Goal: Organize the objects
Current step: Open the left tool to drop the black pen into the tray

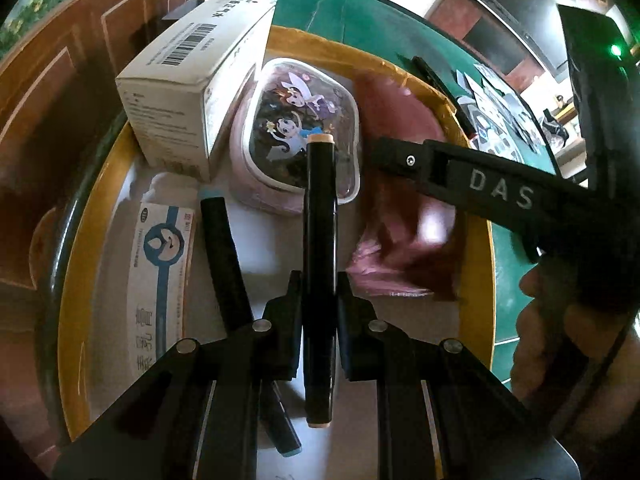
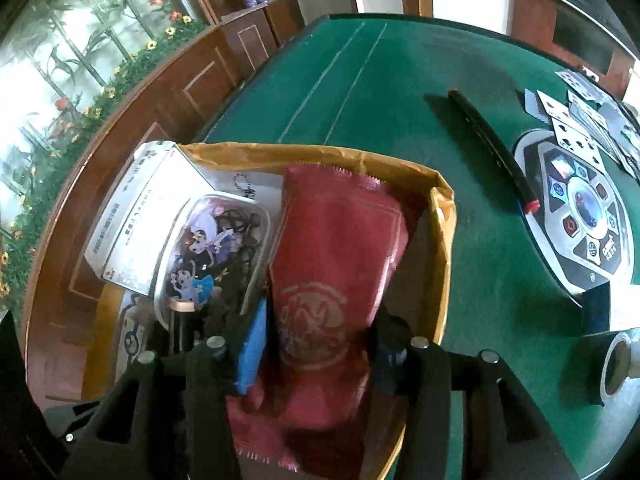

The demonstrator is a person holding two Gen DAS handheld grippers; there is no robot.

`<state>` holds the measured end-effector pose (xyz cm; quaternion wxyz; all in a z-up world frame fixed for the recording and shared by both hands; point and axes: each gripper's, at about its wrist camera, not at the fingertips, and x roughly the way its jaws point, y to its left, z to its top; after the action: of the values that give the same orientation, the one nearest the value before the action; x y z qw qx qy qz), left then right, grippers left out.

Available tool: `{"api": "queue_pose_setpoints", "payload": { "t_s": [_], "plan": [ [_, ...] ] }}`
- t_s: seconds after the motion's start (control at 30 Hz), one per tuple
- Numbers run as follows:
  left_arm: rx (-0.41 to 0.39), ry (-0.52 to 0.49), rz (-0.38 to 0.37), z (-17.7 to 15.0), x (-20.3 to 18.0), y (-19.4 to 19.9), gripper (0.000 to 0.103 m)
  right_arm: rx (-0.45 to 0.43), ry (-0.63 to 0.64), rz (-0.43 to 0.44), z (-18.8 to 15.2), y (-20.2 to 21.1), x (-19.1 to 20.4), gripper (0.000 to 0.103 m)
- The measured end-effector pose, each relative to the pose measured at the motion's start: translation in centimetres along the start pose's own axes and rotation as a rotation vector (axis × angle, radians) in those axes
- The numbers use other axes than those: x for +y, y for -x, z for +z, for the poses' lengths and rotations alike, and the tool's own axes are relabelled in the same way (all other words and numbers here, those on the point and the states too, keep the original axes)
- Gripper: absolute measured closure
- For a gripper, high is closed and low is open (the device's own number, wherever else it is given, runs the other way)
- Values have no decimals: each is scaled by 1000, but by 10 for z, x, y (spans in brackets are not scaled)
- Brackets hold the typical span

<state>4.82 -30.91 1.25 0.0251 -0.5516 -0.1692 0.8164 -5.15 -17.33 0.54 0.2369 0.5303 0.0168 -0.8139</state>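
My left gripper (image 1: 319,300) is shut on a black marker with beige end caps (image 1: 319,240), held over the yellow-rimmed cardboard box (image 1: 478,240). In the box lie a second black marker with blue caps (image 1: 224,256), a white carton (image 1: 196,92), a cartoon-print case (image 1: 300,132) and a flat blue-and-white packet (image 1: 160,280). My right gripper (image 2: 316,344) straddles a red foil pouch (image 2: 332,264) inside the box (image 2: 444,264); its jaws stand wide on either side of it. The right gripper's arm (image 1: 480,184) shows in the left wrist view above the pouch (image 1: 404,216).
The box sits on a green felt table (image 2: 400,100) beside a wooden rail (image 2: 160,112). A black pen with a red tip (image 2: 496,148), playing cards (image 2: 580,120) and a round centre console (image 2: 580,208) lie to the right. A metal cup holder (image 2: 620,364) is at the near right.
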Motion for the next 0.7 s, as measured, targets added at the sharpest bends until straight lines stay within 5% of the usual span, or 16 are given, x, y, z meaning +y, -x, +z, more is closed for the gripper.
{"api": "queue_pose_setpoints", "payload": {
  "t_s": [0.1,0.17,0.23,0.3,0.43,0.7],
  "plan": [
    [-7,27,-8,1,5,3,89,-37,-2,-9,0,8,-1,40],
    [-22,47,-16,1,9,9,80,-78,-6,2,-2,21,-1,33],
    [-47,57,-15,1,11,16,54,-119,4,8,-6,37,-1,29],
    [-76,70,-39,-1,13,26,40,-181,37,4,-11,55,3,27],
    [-103,67,-46,-3,7,40,37,-307,133,-34,-25,91,11,26],
    [-100,18,-45,-6,-28,46,31,-389,174,-66,-39,126,-1,23]
  ]
}}
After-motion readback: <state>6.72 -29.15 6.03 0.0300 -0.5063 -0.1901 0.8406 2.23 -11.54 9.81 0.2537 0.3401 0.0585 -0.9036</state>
